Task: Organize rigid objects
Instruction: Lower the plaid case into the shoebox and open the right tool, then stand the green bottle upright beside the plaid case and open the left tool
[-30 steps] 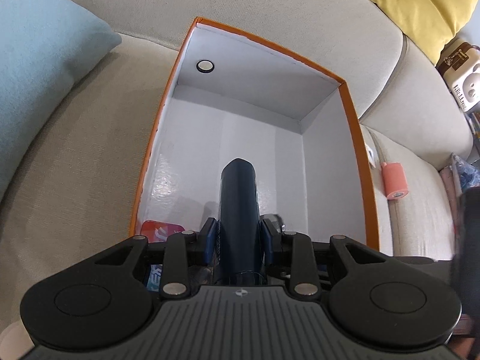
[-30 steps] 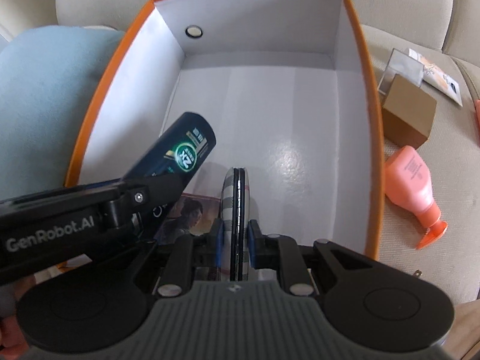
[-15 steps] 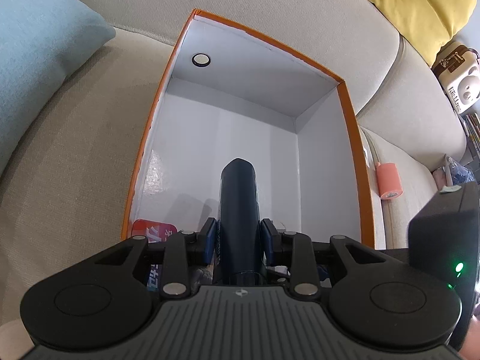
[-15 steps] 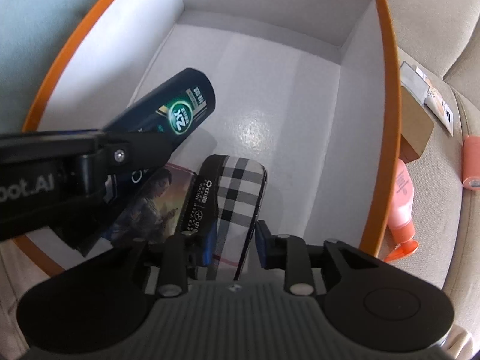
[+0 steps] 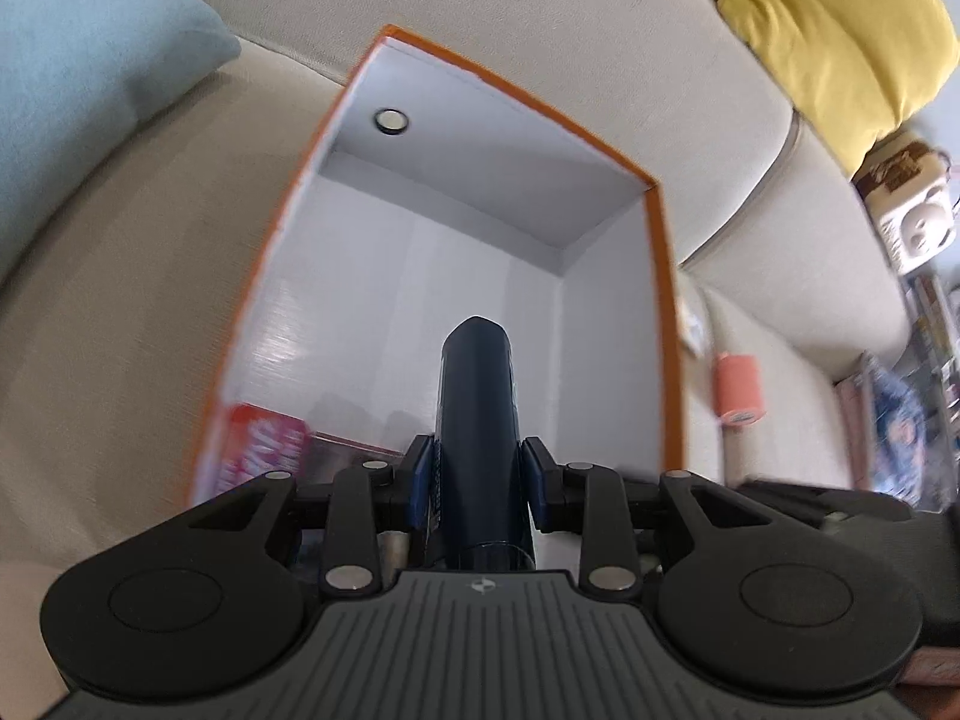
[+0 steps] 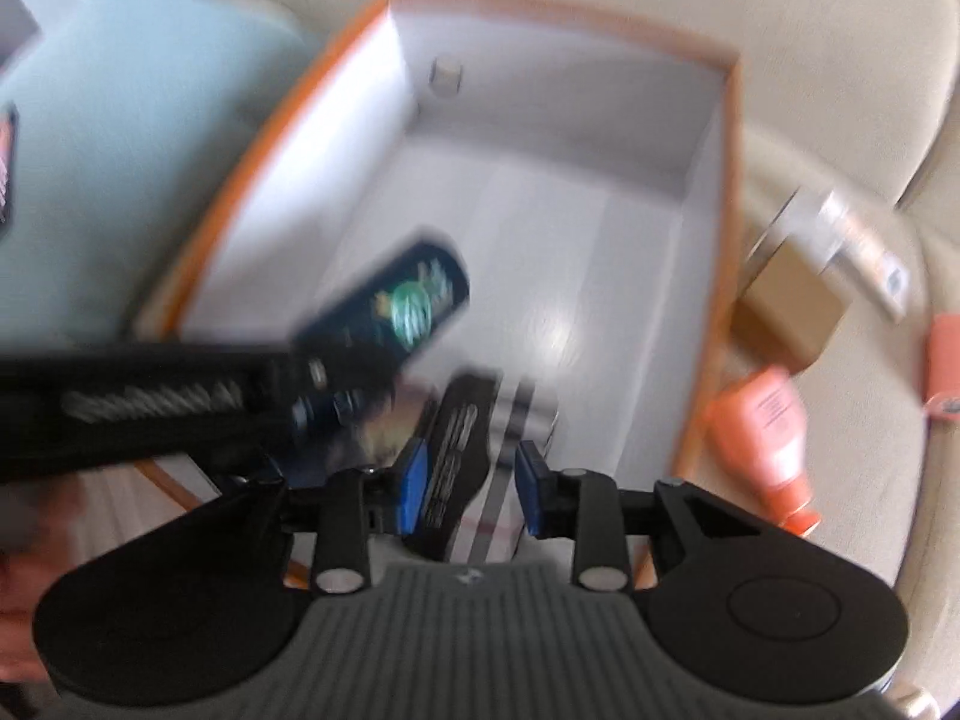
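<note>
An orange box with a white inside (image 5: 666,312) sits on the sofa and also shows in the right wrist view (image 6: 723,276). My left gripper (image 5: 477,474) is shut on a dark blue bottle (image 5: 477,420), held over the box's near end; the bottle also shows in the right wrist view (image 6: 402,306). My right gripper (image 6: 471,483) is open; a plaid flat case (image 6: 474,456) lies loose between its fingers at the box's near end. A red packet (image 5: 258,447) and a picture card lie on the box floor.
A light blue cushion (image 5: 72,60) lies left of the box and a yellow cushion (image 5: 840,30) at the back right. Right of the box lie an orange bottle (image 6: 774,426), a brown carton (image 6: 792,306), a pink roll (image 5: 738,387) and leaflets.
My right gripper opened and let go of the plaid case, which tipped flat, then pulled back. My left gripper drew back a little with the bottle. The right view is now blurred.
</note>
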{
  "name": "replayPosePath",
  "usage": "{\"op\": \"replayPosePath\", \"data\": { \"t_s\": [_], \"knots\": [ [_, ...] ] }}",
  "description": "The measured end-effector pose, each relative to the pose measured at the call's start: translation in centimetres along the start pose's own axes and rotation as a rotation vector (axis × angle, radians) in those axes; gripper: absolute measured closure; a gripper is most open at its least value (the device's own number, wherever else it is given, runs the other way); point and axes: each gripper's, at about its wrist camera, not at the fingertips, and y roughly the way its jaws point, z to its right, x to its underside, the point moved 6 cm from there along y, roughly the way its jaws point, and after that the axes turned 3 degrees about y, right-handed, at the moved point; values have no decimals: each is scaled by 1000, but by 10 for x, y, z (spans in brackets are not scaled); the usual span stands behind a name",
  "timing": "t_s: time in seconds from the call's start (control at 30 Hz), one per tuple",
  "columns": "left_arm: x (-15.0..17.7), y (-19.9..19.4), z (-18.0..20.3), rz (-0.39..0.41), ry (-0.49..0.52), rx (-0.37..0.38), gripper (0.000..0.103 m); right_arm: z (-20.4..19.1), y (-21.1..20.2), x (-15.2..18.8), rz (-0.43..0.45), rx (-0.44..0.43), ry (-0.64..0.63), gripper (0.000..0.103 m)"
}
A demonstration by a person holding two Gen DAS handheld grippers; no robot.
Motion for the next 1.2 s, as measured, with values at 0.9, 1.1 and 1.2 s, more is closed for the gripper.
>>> {"op": "replayPosePath", "data": {
  "t_s": [0.9,1.1,1.2],
  "knots": [
    [38,80,39,-209,-104,-35,68,93,-22,15,194,32,256,69],
    [35,70,37,-250,-64,-31,61,92,-18,17,182,28,250,68],
    [34,61,34,-253,-60,-11,63,93,-19,18,183,34,249,68]
  ]
}}
